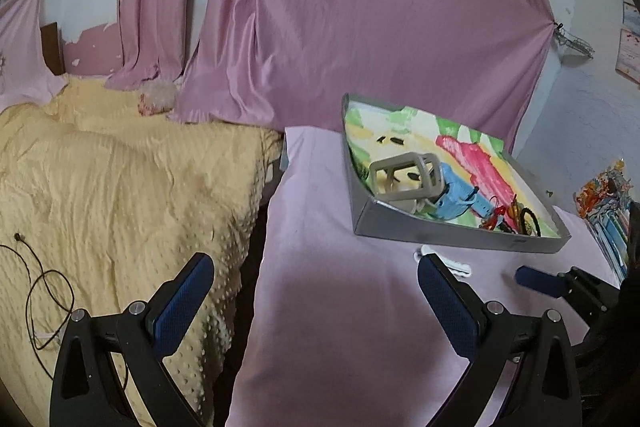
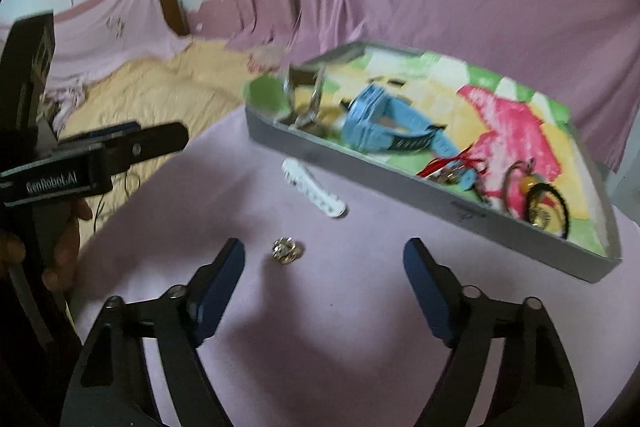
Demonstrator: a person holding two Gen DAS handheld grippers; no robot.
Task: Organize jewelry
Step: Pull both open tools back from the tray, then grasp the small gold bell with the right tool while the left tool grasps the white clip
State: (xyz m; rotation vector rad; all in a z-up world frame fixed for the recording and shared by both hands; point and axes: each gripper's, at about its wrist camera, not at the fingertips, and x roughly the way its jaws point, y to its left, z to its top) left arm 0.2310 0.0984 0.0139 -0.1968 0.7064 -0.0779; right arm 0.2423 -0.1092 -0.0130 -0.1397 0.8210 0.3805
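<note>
tray (image 2: 420, 183) on cloth (image 2: 320, 307), strap (image 2: 314, 193) before it, brooch (image 2: 286, 249) nearer, watch (image 2: 384, 131) inside tray

One grey tray (image 2: 400, 183) with colourful lining. Inside it: one beige strap-like band (image 1: 404, 177), one blue watch strap (image 2: 384, 131), one red tangle of thread or ribbon (image 2: 444, 167), one black cord loop (image 2: 560, 203) — small bits near it too blurred to count. Outside the tray on the pink cloth (image 2: 320, 307): one white clip (image 2: 314, 193), one small gold-and-silver ornament (image 2: 285, 249). Two grippers — left gripper (image 1: 316, 291), right gripper (image 2: 324, 271).
</note>
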